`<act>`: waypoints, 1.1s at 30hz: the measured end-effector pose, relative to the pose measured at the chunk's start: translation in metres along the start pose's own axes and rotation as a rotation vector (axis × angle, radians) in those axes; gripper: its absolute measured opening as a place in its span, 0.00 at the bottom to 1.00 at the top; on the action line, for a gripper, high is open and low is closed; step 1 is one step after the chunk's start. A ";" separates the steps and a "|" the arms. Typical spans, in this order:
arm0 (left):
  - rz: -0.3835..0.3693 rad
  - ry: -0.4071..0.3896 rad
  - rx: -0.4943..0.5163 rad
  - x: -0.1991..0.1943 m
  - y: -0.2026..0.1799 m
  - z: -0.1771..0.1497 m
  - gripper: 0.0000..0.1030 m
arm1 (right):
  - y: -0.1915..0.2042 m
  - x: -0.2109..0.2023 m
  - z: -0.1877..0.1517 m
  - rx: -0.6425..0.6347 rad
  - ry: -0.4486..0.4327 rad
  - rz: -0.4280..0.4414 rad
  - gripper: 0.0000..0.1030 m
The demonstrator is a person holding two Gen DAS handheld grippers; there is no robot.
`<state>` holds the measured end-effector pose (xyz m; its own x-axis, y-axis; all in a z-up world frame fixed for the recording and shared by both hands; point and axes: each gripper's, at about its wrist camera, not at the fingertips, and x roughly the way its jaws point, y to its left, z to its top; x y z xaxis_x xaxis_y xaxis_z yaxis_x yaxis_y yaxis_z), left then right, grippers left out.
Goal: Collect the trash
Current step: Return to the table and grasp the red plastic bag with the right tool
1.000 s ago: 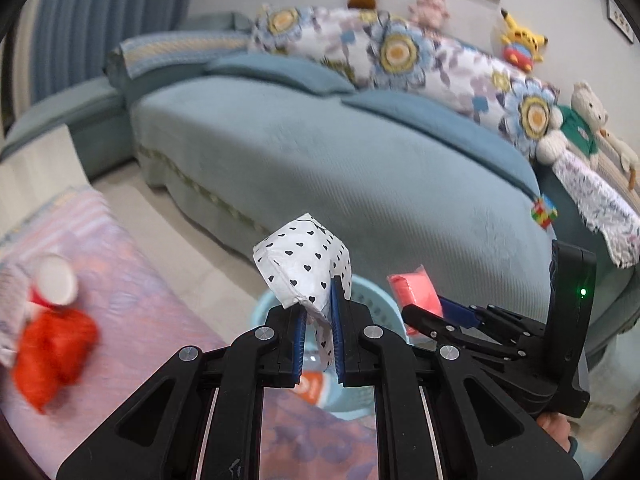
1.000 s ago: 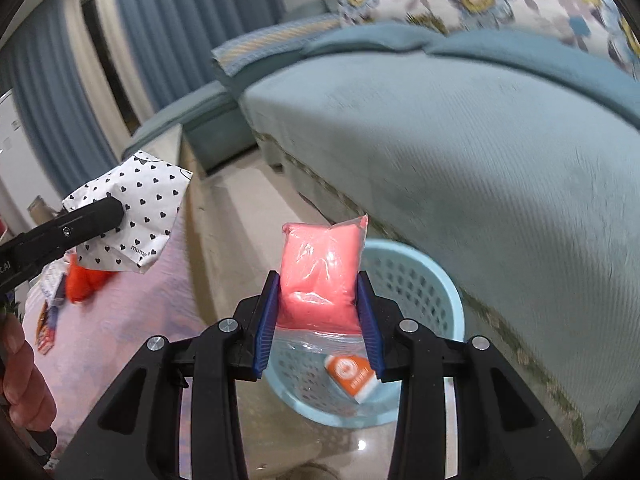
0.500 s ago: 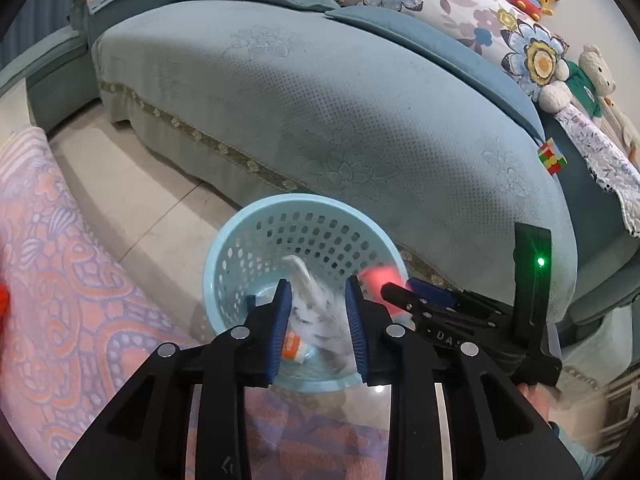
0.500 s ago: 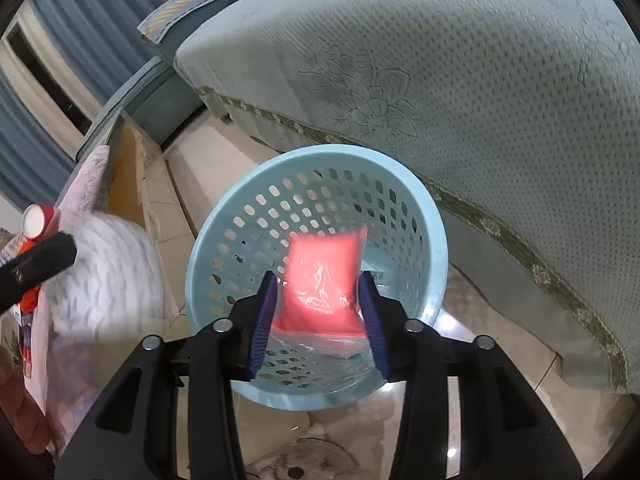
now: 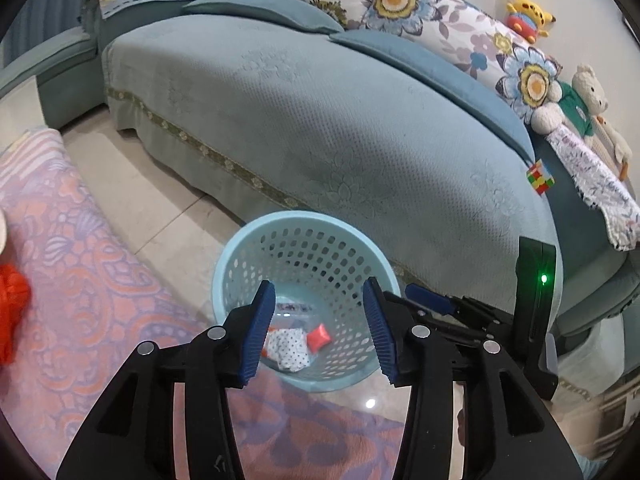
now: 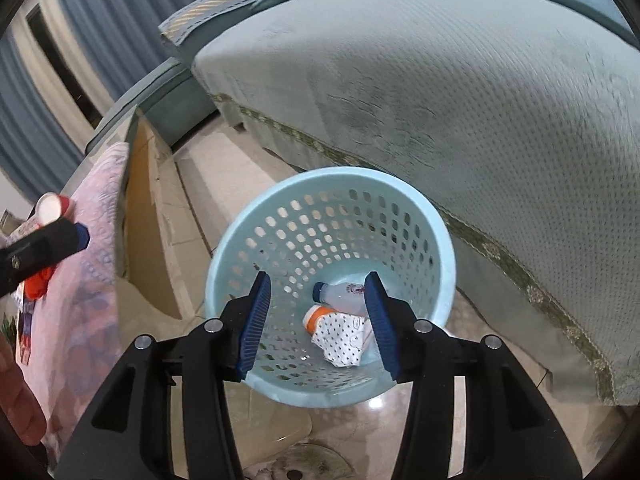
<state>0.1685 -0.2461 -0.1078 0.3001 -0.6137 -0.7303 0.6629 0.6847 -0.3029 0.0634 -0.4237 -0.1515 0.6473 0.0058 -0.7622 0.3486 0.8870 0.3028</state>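
Note:
A light blue perforated trash basket (image 5: 240, 258) stands on the floor beside the sofa; it also shows in the right wrist view (image 6: 444, 240). In it lie the white heart-print wrapper (image 5: 288, 346), the pink pouch (image 5: 319, 336) and a small plastic bottle (image 6: 342, 292); the wrapper also shows in the right wrist view (image 6: 340, 338). My left gripper (image 5: 318, 332) is open and empty above the basket. My right gripper (image 6: 318, 326) is open and empty above the basket too. The right gripper's body shows in the left wrist view (image 5: 472, 312).
A teal sofa (image 5: 340, 128) with floral cushions, plush toys and a puzzle cube (image 5: 540, 177) lies behind the basket. A table with a pink patterned cloth (image 5: 80, 272) holds red trash (image 5: 12, 312). A cardboard box (image 6: 146, 216) stands left of the basket.
Both grippers opened over the basket. The heart-print wrapper and the pink pouch dropped from them and now lie in the basket.

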 end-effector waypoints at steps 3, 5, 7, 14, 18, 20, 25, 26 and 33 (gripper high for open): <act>0.006 -0.045 -0.019 -0.027 0.004 0.000 0.52 | 0.019 -0.015 0.004 -0.030 -0.026 0.033 0.44; 0.015 -0.084 -0.034 -0.051 0.009 -0.002 0.56 | 0.035 -0.027 0.008 -0.054 -0.047 0.059 0.44; 0.019 -0.127 -0.046 -0.077 0.013 -0.006 0.56 | 0.053 -0.040 0.012 -0.084 -0.071 0.084 0.44; 0.145 -0.306 -0.143 -0.181 0.049 -0.036 0.60 | 0.134 -0.079 0.018 -0.220 -0.139 0.182 0.44; 0.278 -0.365 -0.223 -0.226 0.078 -0.063 0.63 | 0.183 -0.084 0.013 -0.302 -0.146 0.226 0.44; 0.394 -0.388 -0.264 -0.246 0.095 -0.081 0.75 | 0.203 -0.081 0.011 -0.334 -0.137 0.246 0.44; 0.658 -0.337 -0.320 -0.259 0.137 -0.119 0.81 | 0.259 -0.066 -0.003 -0.426 -0.116 0.278 0.44; 0.671 -0.321 -0.349 -0.258 0.147 -0.127 0.81 | 0.266 -0.063 -0.005 -0.439 -0.114 0.282 0.44; 0.610 -0.295 -0.563 -0.250 0.202 -0.163 0.81 | 0.325 -0.032 -0.018 -0.536 -0.127 0.291 0.63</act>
<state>0.1155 0.1098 -0.0860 0.7080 -0.1011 -0.6989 -0.0841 0.9706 -0.2256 0.1443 -0.1271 -0.0388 0.7518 0.2559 -0.6077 -0.2210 0.9661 0.1334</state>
